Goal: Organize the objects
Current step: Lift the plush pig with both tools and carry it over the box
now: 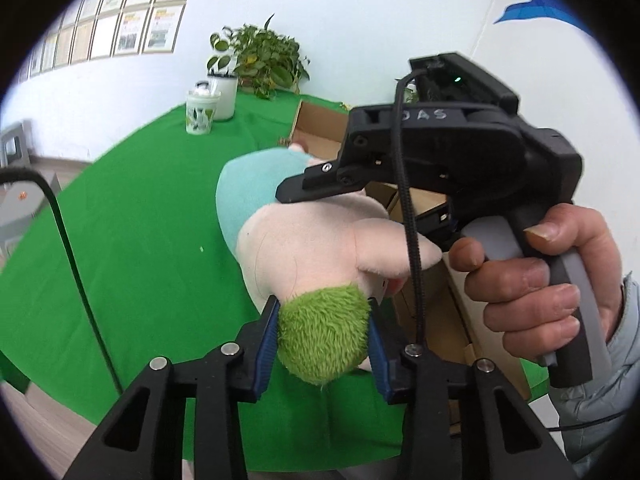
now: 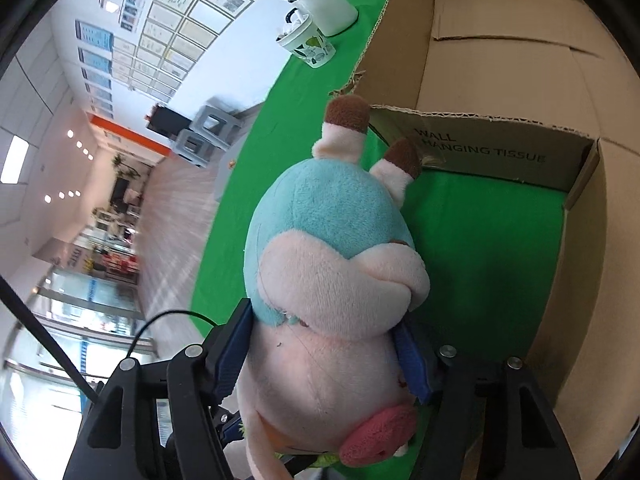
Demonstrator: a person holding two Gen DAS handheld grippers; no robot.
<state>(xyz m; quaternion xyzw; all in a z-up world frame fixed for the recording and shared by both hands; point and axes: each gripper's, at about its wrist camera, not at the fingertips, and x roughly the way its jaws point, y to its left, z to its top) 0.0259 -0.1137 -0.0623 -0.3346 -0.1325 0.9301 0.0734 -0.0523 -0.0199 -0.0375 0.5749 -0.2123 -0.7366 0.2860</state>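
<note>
While both grippers (image 1: 324,344) (image 2: 324,356) clamp the plush toy (image 2: 332,248), it hangs beside the box rim (image 2: 472,120)

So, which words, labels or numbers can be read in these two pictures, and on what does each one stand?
"WALL HANGING TISSUE": printed on the flap of the cardboard box.
"DAS", handwritten, first letter unclear: on the body of the right gripper.
Framed sheets on the wall: too small and blurred to read.
Blue posters: unreadable.
</note>
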